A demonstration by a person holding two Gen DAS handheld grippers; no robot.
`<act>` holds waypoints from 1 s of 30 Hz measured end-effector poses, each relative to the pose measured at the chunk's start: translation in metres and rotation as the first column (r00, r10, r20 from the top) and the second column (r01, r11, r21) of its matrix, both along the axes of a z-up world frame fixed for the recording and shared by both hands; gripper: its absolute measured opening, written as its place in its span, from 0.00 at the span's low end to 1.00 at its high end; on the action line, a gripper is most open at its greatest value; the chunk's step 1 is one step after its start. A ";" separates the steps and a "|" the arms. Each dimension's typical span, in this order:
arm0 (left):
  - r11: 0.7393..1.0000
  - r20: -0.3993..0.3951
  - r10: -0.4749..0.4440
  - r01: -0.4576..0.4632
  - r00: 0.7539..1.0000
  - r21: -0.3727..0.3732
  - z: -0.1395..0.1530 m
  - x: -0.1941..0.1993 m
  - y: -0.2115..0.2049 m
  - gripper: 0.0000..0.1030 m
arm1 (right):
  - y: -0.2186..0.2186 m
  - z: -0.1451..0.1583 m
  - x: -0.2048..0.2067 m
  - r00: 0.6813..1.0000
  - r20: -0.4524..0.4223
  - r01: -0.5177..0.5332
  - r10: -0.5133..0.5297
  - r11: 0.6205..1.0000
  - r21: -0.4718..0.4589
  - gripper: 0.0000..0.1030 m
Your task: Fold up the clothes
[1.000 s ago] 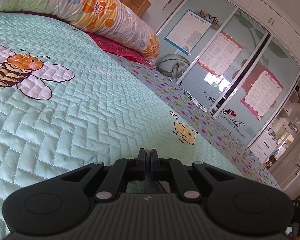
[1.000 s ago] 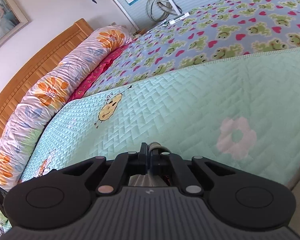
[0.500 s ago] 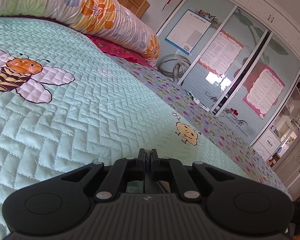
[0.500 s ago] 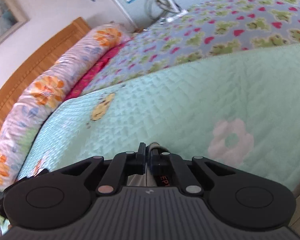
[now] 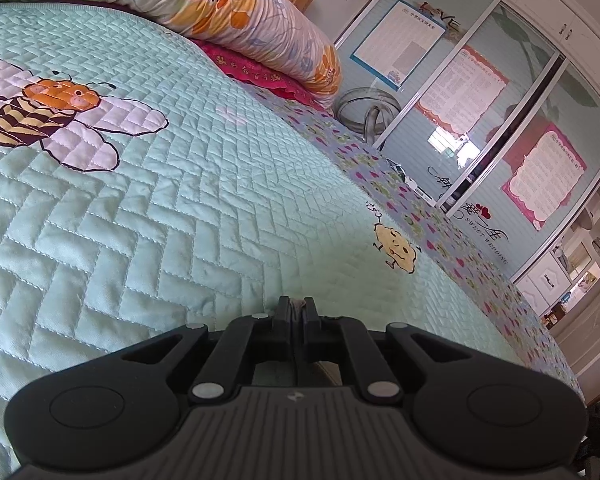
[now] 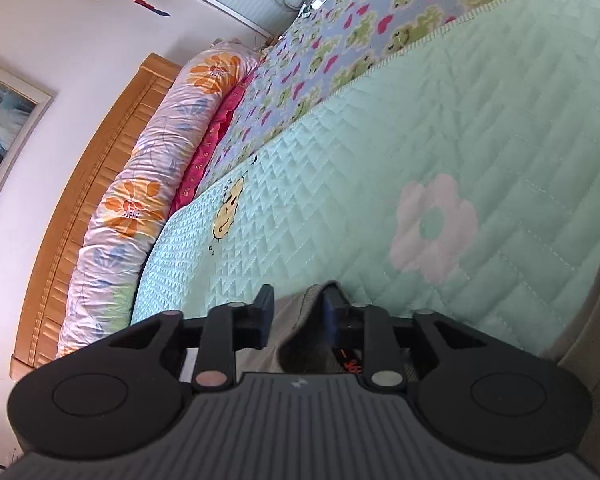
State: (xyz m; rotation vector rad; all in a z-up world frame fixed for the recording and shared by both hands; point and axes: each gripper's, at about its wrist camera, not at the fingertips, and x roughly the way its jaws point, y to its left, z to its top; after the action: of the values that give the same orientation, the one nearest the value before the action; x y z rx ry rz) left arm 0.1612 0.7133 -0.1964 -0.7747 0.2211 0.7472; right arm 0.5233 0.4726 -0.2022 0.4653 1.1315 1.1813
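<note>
Left gripper (image 5: 298, 304) as before, pinched on a sliver of grey cloth (image 5: 299, 303) over the green quilt (image 5: 220, 208); right gripper (image 6: 298, 312) jaws just opened, rolled since earlier, the cloth (image 6: 300, 320) loose between them at the quilt's (image 6: 420, 128) near edge

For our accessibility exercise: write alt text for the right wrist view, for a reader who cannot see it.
The right gripper has just opened; its fingers stand apart around a fold of grey-beige garment lying on a mint quilted bedspread. Beyond lie a floral pillow and a wooden headboard.
</note>
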 end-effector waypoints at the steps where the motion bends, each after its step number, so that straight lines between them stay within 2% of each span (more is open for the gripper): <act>1: 1.000 -0.001 0.000 0.000 1.000 0.000 0.000 0.000 0.000 0.07 | 0.001 0.004 -0.003 0.999 0.036 0.010 -0.010 1.000 -0.016 0.35; 4: 1.000 0.001 -0.004 0.004 1.000 -0.007 0.001 0.000 0.000 0.08 | 0.005 0.019 -0.019 0.969 0.233 0.108 -0.078 0.988 -0.115 0.33; 7: 1.000 -0.006 0.000 0.000 1.000 -0.024 0.005 -0.003 0.001 0.09 | -0.010 0.030 -0.039 0.910 0.331 0.315 -0.250 0.936 -0.158 0.34; 8: 1.000 -0.017 0.013 -0.013 1.000 -0.022 0.009 -0.005 0.001 0.12 | -0.021 0.035 -0.051 0.876 0.351 0.400 -0.330 0.904 -0.150 0.34; 9: 0.999 -0.025 0.039 -0.039 0.999 -0.023 0.014 -0.009 0.000 0.15 | -0.034 0.039 -0.069 0.856 0.358 0.442 -0.374 0.887 -0.130 0.35; 11: 0.993 0.004 0.119 -0.118 0.993 -0.030 0.030 -0.025 -0.001 0.33 | -0.059 0.048 -0.112 0.836 0.352 0.473 -0.421 0.878 -0.074 0.40; 13: 0.981 0.060 0.193 -0.191 0.979 -0.046 0.047 -0.047 -0.003 0.40 | -0.077 0.049 -0.156 0.875 0.318 0.389 -0.365 0.921 -0.016 0.49; 14: 0.974 0.085 0.222 -0.218 0.971 -0.060 0.055 -0.058 -0.004 0.43 | -0.079 0.048 -0.177 0.894 0.313 0.336 -0.321 0.942 0.005 0.50; 16: 0.965 0.117 0.254 -0.242 0.960 -0.105 0.067 -0.078 -0.005 0.55 | -0.080 0.036 -0.208 0.904 0.339 0.262 -0.261 0.964 0.043 0.54; 17: 0.962 0.117 0.255 -0.240 0.960 -0.128 0.068 -0.086 -0.006 0.58 | -0.079 0.024 -0.221 0.896 0.365 0.245 -0.252 0.967 0.065 0.57; 18: 0.962 0.098 0.245 -0.229 0.965 -0.145 0.067 -0.091 -0.007 0.58 | -0.077 0.011 -0.229 0.883 0.389 0.262 -0.263 0.963 0.056 0.60; 19: 0.965 0.063 0.220 -0.208 0.973 -0.158 0.063 -0.095 -0.008 0.58 | -0.075 0.000 -0.234 0.869 0.408 0.294 -0.279 0.955 0.027 0.48; 20: 0.968 0.028 0.191 -0.184 0.981 -0.171 0.054 -0.099 -0.013 0.58 | -0.073 -0.003 -0.238 0.858 0.430 0.304 -0.281 0.953 0.015 0.47; 21: 0.973 0.010 0.148 -0.144 0.989 -0.179 0.044 -0.102 -0.018 0.57 | -0.070 0.000 -0.240 0.848 0.454 0.299 -0.273 0.954 0.015 0.54; 23: 0.981 -0.008 0.044 -0.044 0.999 -0.188 0.027 -0.106 -0.028 0.55 | -0.066 0.003 -0.241 0.837 0.480 0.291 -0.262 0.957 0.014 0.56; 26: 0.988 -0.014 -0.076 0.073 0.997 -0.134 0.023 -0.105 -0.045 0.55 | -0.070 0.000 -0.233 0.854 0.443 0.291 -0.274 0.956 0.030 0.55; 28: 0.982 0.033 -0.148 0.151 0.988 -0.110 0.023 -0.103 -0.047 0.55 | -0.070 -0.001 -0.233 0.853 0.439 0.297 -0.283 0.954 0.038 0.55; 30: 0.975 0.011 -0.214 0.214 0.977 -0.055 0.026 -0.099 -0.050 0.52 | -0.069 -0.001 -0.236 0.847 0.449 0.301 -0.285 0.953 0.036 0.55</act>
State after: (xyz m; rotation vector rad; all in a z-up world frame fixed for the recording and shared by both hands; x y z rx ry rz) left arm 0.0623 0.6632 -0.1703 -0.7916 0.3166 0.5371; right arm 0.2878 0.4036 -0.2030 0.2999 0.6493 0.9317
